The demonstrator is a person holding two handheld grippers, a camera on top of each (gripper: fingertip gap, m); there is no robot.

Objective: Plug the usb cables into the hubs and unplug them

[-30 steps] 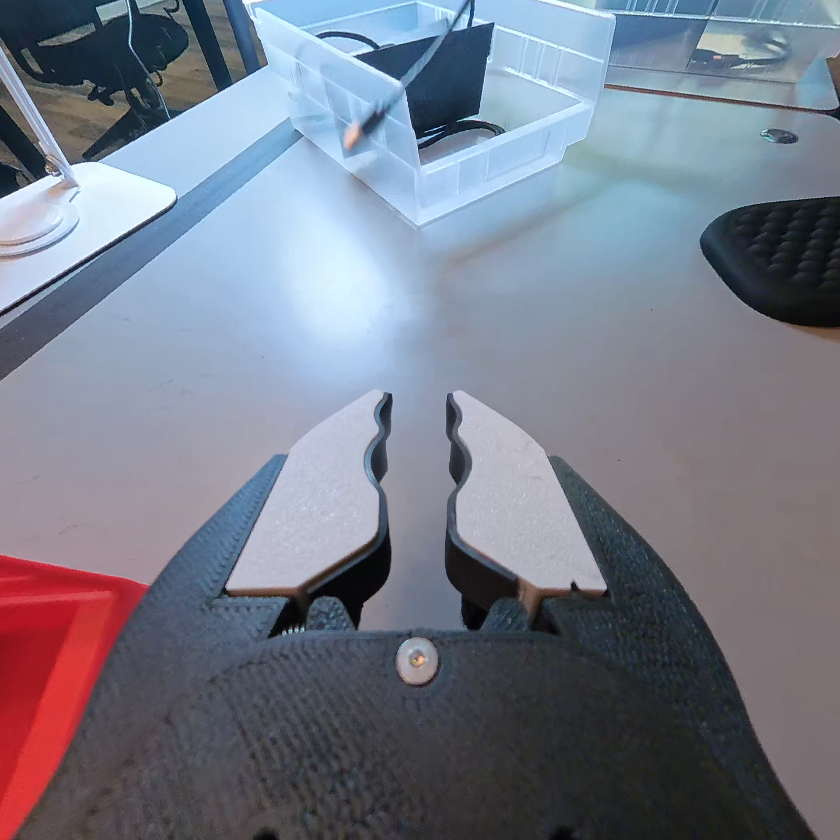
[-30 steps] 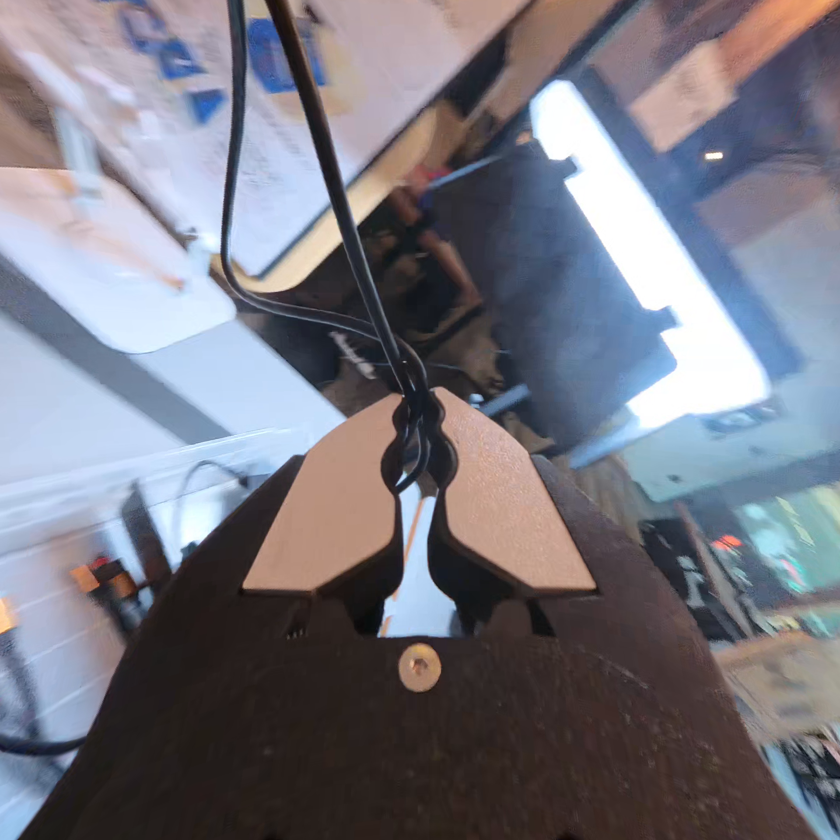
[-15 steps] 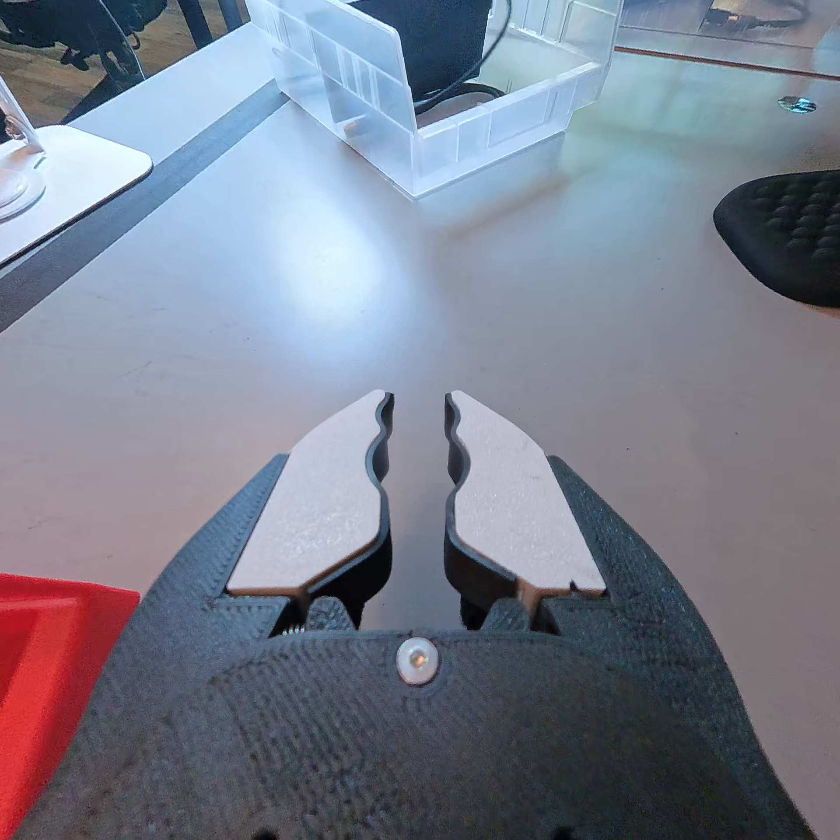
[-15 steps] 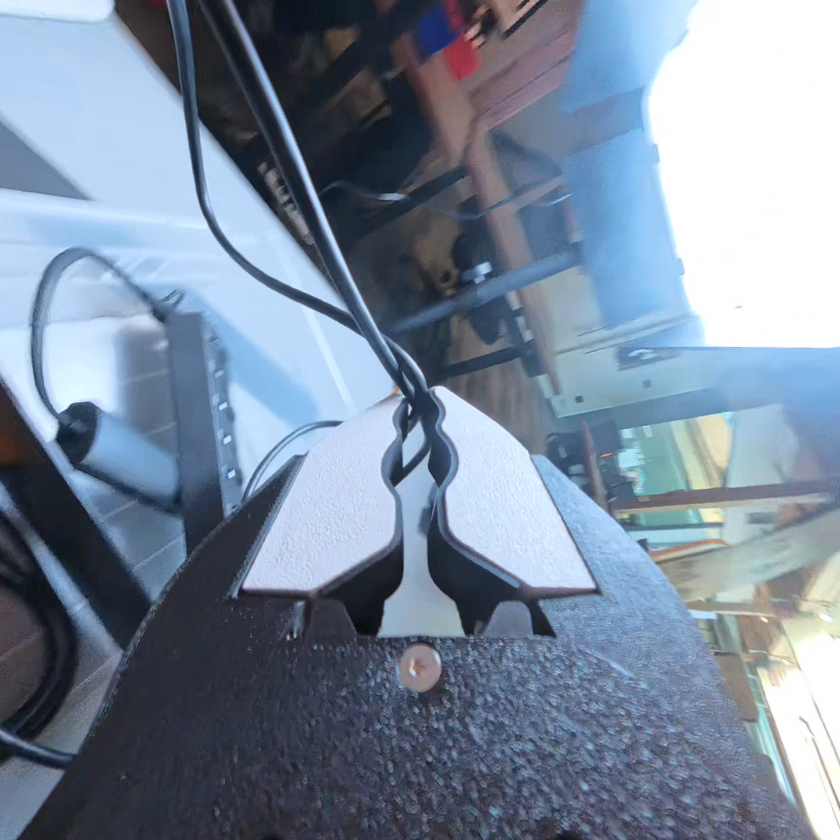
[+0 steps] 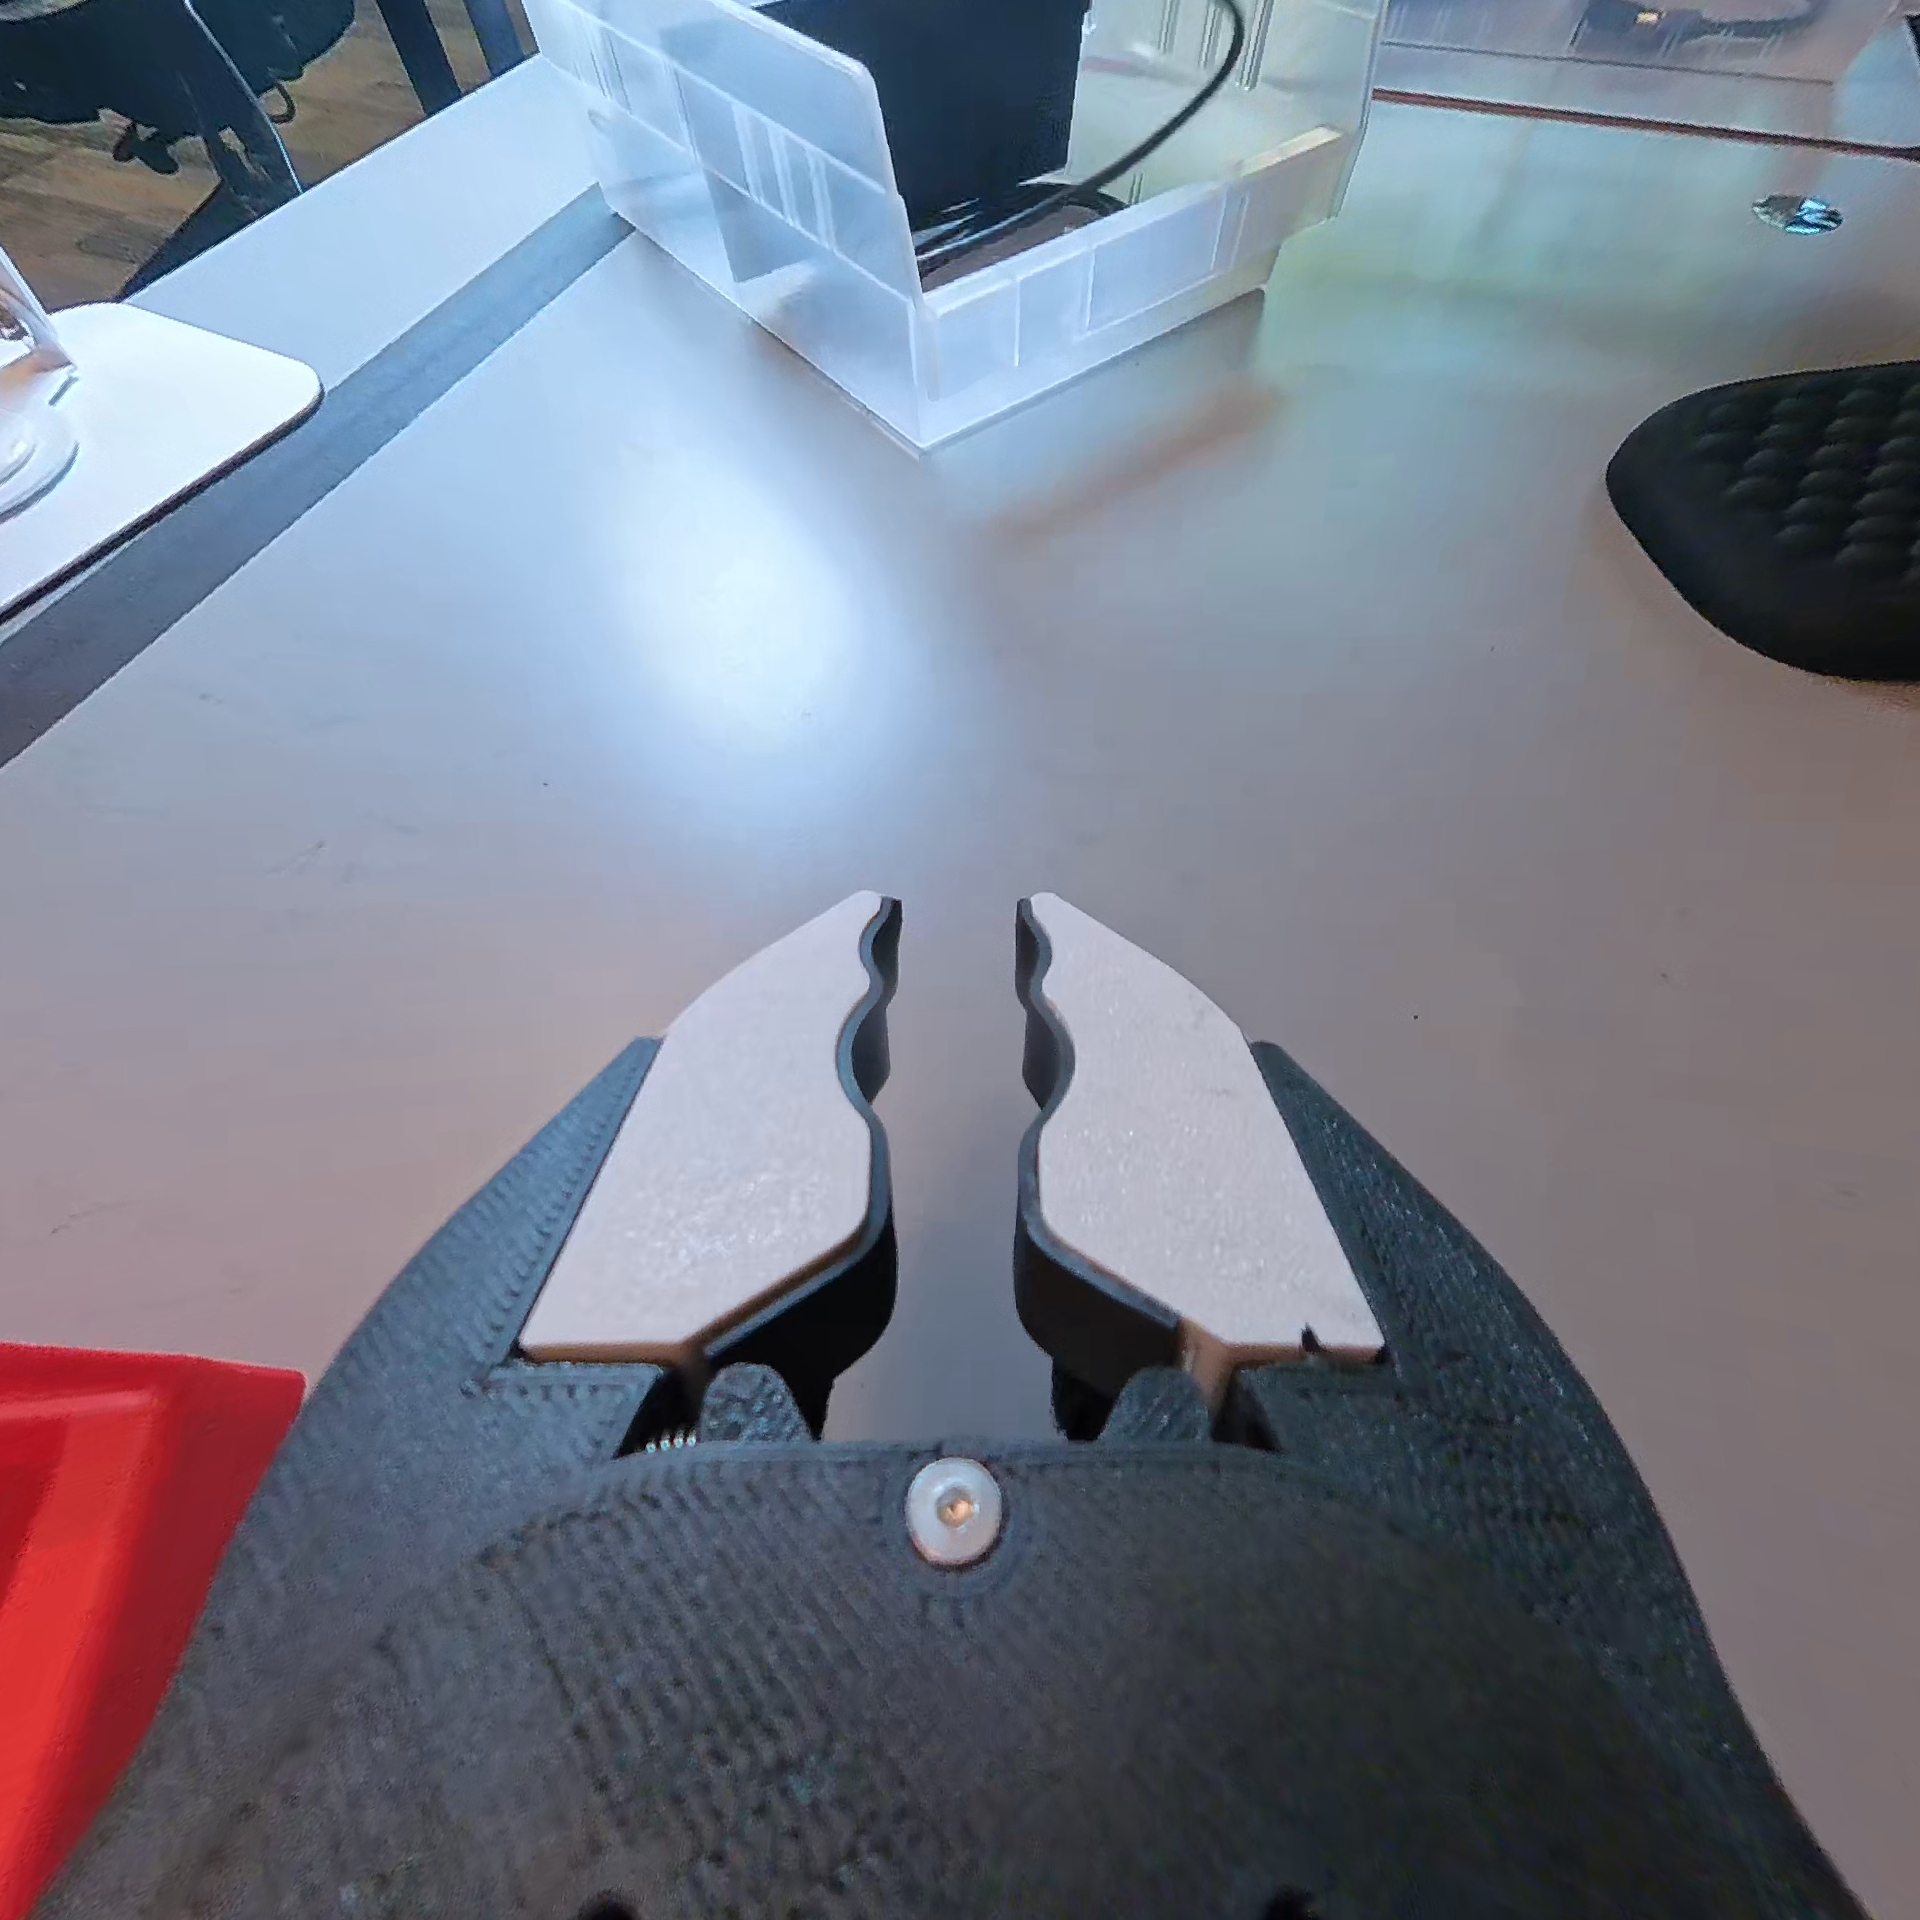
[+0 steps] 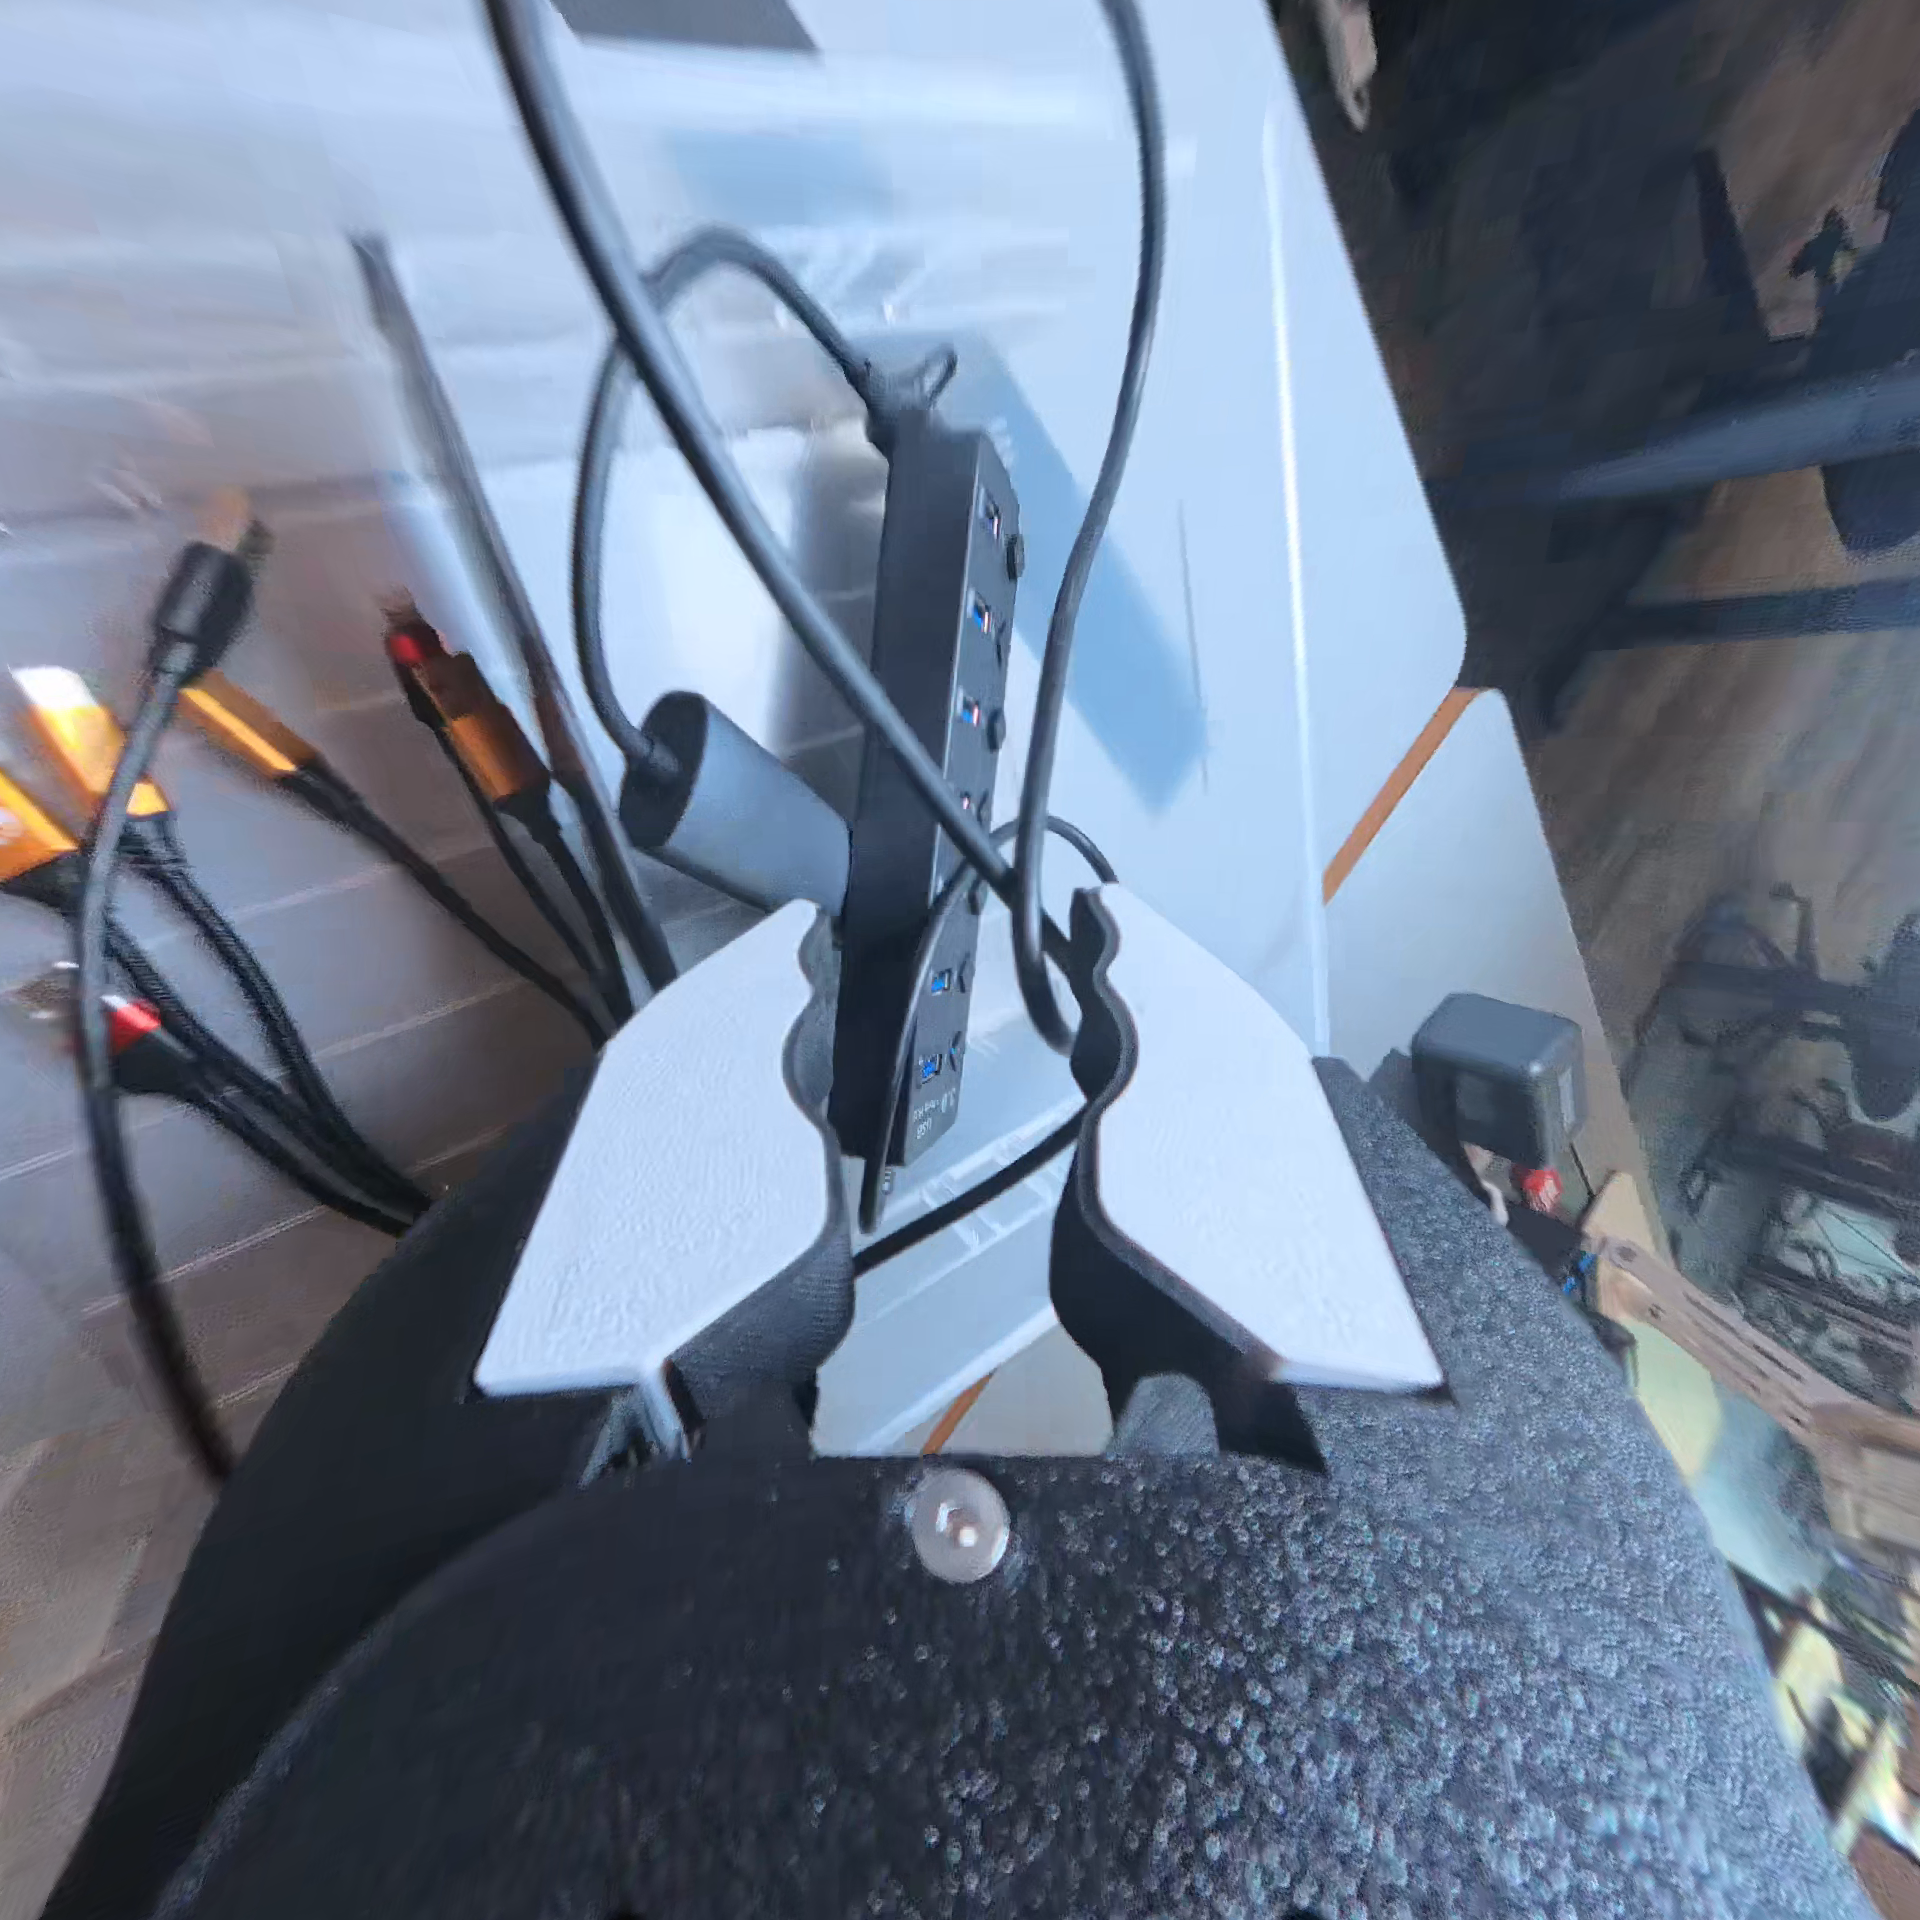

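My left gripper [image 5: 958, 914] is open and empty, low over the grey table [image 5: 623, 831]. Ahead of it stands a clear plastic bin [image 5: 1039, 312] holding a black hub [image 5: 977, 94] and a thin black cable [image 5: 1184, 104]. My right gripper [image 6: 945, 914] is open above that bin. The black hub [image 6: 940, 644], with several ports, stands on edge between and beyond its fingers. The thin black cable [image 6: 1101, 520] loops loosely against the right finger [image 6: 1195, 1143]. A grey plug [image 6: 738, 821] leans on the hub. Several black cables with orange ends [image 6: 468, 717] lie to the left.
A black textured wrist rest [image 5: 1787, 520] lies at the right of the table. A red tray [image 5: 94, 1558] is at the lower left. A white flat base [image 5: 135, 416] sits on the neighbouring table at left. A small black adapter [image 6: 1496, 1070] lies beyond the bin. Spacing between my two grippers at the tips: around 45 cm.
My right gripper has tipped down over the bin and opened, letting go of the thin black cable it held. My left gripper has moved a little closer to the bin, still open.
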